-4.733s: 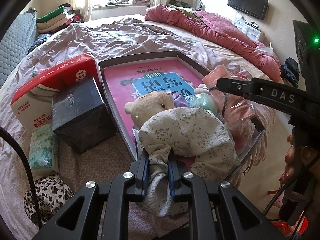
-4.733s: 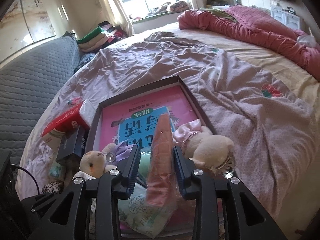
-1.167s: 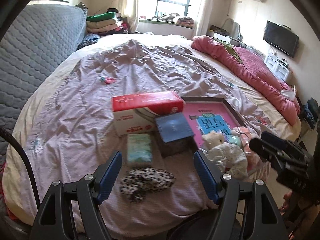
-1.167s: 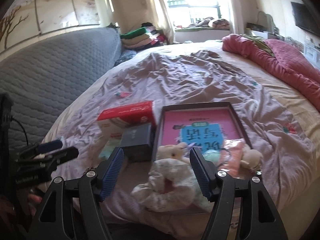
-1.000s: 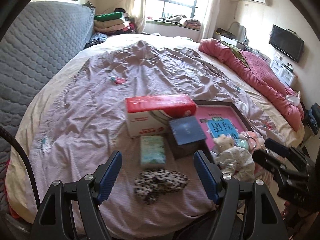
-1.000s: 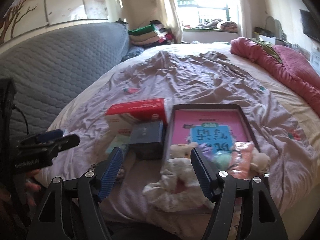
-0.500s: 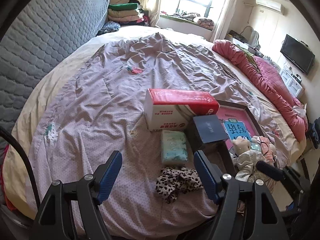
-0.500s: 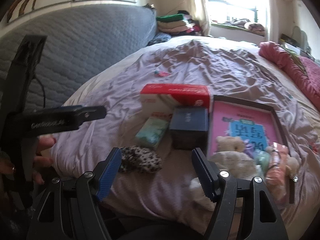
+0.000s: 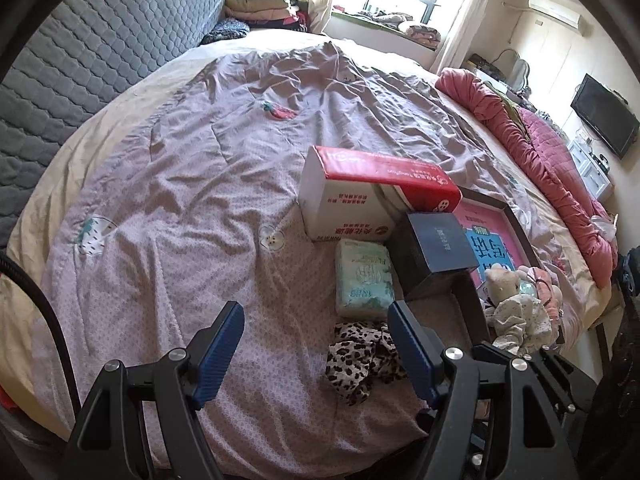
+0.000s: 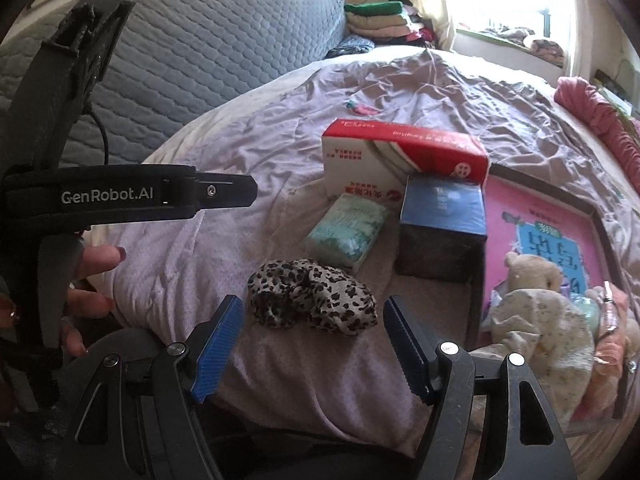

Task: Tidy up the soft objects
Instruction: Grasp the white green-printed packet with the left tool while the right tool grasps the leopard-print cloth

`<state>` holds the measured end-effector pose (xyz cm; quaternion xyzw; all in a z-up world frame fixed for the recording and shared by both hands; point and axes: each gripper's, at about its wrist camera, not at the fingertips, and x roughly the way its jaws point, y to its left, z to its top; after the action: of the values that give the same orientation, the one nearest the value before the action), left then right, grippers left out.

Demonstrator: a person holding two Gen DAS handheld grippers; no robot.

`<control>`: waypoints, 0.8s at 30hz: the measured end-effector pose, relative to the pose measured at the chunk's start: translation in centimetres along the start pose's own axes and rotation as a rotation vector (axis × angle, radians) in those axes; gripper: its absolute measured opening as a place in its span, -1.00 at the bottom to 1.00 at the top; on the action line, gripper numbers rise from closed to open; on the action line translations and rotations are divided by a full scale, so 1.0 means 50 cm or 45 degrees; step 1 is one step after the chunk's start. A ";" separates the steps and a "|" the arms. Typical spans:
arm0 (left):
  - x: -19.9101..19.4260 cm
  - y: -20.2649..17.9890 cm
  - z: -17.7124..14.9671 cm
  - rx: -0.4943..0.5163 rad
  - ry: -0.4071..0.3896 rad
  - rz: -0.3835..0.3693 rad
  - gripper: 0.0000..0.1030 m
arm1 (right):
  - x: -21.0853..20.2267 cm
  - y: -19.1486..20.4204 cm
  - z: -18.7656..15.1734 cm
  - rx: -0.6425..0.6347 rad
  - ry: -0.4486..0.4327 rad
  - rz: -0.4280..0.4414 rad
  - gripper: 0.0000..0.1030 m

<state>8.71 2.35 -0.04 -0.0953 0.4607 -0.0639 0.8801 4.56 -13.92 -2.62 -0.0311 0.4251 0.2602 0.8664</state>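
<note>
Several soft toys (image 10: pixel 536 320) already sit in the tray (image 10: pixel 478 300) at three o'clock — leopard-print cloth (image 10: pixel 312 300) and tissue pack (image 10: pixel 348 232) remain, both grippers (image 10: pixel 312 344) (image 9: pixel 316 344) spread and empty.

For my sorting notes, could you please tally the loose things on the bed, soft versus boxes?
Soft things outside the tray: 2, leopard cloth and tissue pack.
Soft things in the tray: a pile, too tangled to count; teddy and floral cloth show.
Boxes: 2, red-white box and dark box.
Total countable: 6.
</note>
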 end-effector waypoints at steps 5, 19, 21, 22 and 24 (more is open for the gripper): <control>0.025 -0.006 0.005 -0.001 0.040 -0.035 0.43 | 0.027 -0.006 0.001 -0.002 0.014 0.003 0.45; 0.130 -0.029 0.049 0.079 0.190 -0.088 0.43 | 0.097 -0.025 0.008 0.046 0.070 0.056 0.49; 0.152 -0.041 0.055 0.102 0.222 -0.095 0.43 | 0.103 -0.029 0.008 0.053 0.085 0.056 0.49; 0.159 -0.046 0.057 0.120 0.231 -0.086 0.43 | 0.104 -0.031 0.008 0.056 0.087 0.057 0.49; 0.177 -0.058 0.061 0.160 0.248 -0.059 0.43 | 0.104 -0.033 0.008 0.061 0.086 0.058 0.49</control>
<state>16.17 -1.94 -4.78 -0.0439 0.5369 -0.1218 0.8337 8.26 -13.00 -6.53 -0.0093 0.4607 0.2686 0.8459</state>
